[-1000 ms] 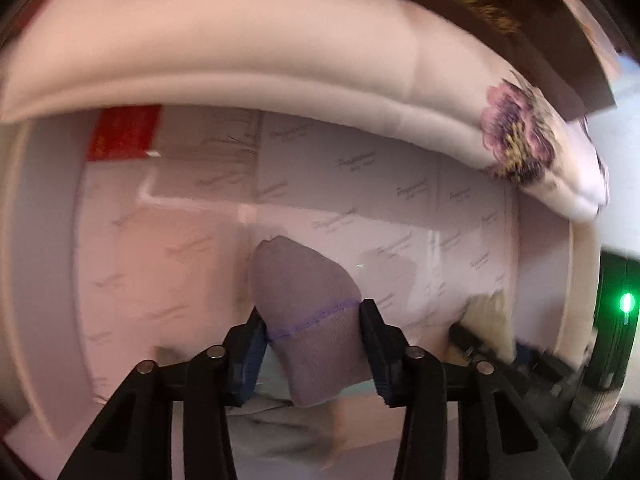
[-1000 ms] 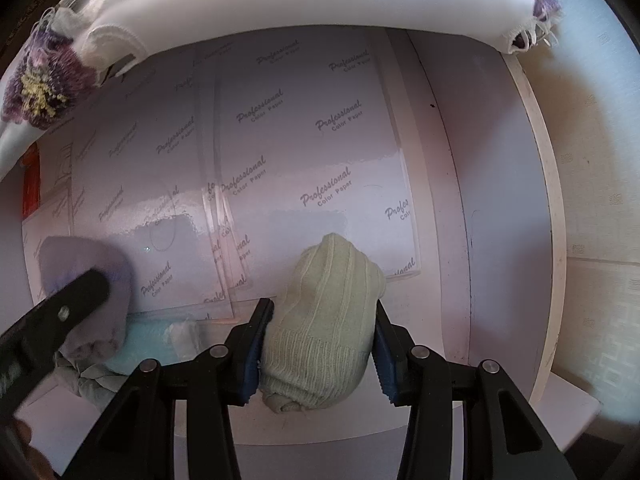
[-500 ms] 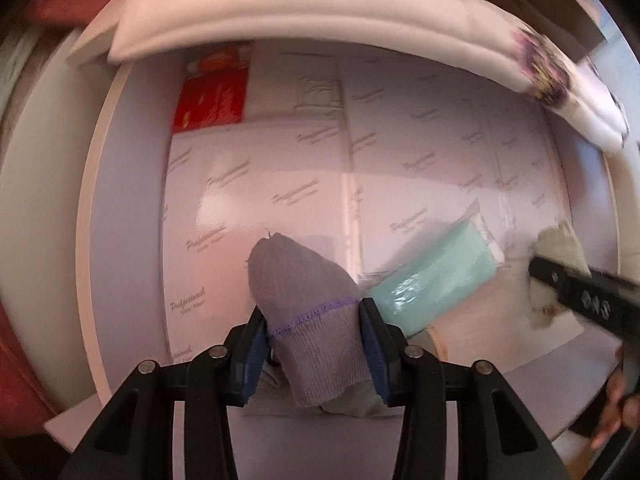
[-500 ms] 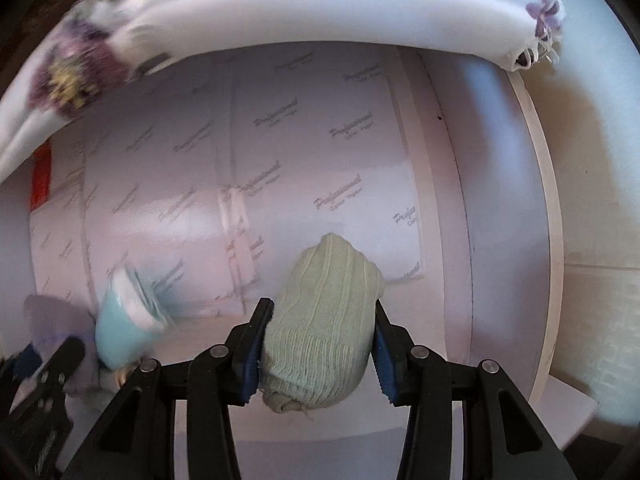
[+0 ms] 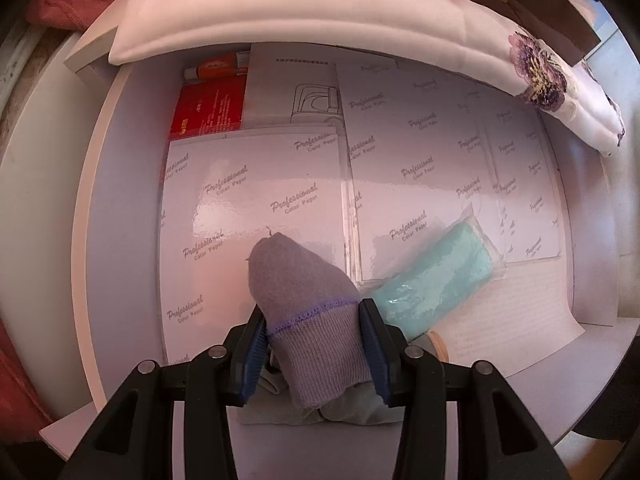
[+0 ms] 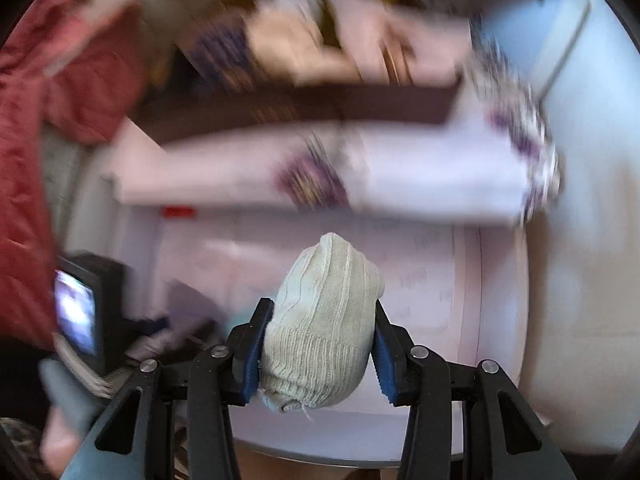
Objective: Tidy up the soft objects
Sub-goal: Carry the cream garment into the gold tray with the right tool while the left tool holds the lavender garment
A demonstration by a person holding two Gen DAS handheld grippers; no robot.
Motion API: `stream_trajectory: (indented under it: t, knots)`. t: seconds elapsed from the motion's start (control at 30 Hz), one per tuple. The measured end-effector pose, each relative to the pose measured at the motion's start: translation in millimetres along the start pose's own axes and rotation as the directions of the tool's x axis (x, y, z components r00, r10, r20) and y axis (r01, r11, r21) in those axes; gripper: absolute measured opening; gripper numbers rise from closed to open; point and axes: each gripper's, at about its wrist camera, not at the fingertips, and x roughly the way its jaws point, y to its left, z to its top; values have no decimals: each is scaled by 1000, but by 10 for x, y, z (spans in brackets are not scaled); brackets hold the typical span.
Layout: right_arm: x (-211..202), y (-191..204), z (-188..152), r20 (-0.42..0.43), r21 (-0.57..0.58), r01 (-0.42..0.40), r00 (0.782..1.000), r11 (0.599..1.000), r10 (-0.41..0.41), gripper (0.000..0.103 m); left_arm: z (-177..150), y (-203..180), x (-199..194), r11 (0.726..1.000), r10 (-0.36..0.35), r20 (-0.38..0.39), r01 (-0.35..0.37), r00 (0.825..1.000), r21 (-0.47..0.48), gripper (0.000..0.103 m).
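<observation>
The right wrist view is smeared with blur — the white embroidered cloth [image 6: 420, 176] and the dark clutter above it barely resolve. On the shelf [image 5: 120, 208], glossy packs of colour paper [image 5: 256, 208] lie flat beside a mint wrapped bundle [image 5: 436, 280]. The left gripper [image 5: 312, 320] has its fingers clamped on a rolled lilac sock [image 5: 308, 312]; the right gripper [image 6: 320, 336] grips a rolled pale-green sock [image 6: 324, 320], clear of the shelf.

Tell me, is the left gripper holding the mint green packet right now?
No, the left gripper is clamped on a purple sock; the mint green packet lies on the shelf beside it.
</observation>
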Motion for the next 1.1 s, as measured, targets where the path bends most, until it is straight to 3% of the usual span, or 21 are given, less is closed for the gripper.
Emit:
stream_trajectory:
  t: [0.13, 0.27, 0.53, 0.63, 0.77, 0.9, 1.0, 1.1]
  knots:
    - [-366, 6, 354, 113, -5, -12, 993, 1000, 12, 46, 68, -10, -3, 1000, -11, -4, 11, 1000, -19, 45]
    - [-477, 72, 1005, 170, -23, 9, 985, 1000, -5, 46, 61, 64, 70, 1000, -15, -6, 15, 1000, -24, 45]
    - [186, 21, 1743, 87, -87, 130, 989, 988, -122, 47, 55, 148, 85, 997, -42, -11, 41, 999, -63, 45]
    - [350, -12, 1808, 72, -83, 140, 988, 987, -134, 50, 43, 157, 85, 997, -41, -6, 41, 999, -62, 45]
    - [347, -105, 1837, 85, -64, 125, 989, 990, -119, 69, 34, 160, 79, 997, -38, -7, 38, 999, -63, 45]
    - [266, -205, 1668, 86, -54, 104, 991, 993, -99, 72, 30, 164, 71, 997, -37, -7, 36, 999, -69, 45]
    - [224, -217, 1531, 85, -53, 112, 991, 992, -107, 67, 28, 155, 78, 997, -37, -6, 37, 999, -71, 45]
    - [270, -184, 1480, 75, -73, 117, 991, 990, -112, 43, 22, 155, 74, 997, -37, -5, 37, 999, -69, 45]
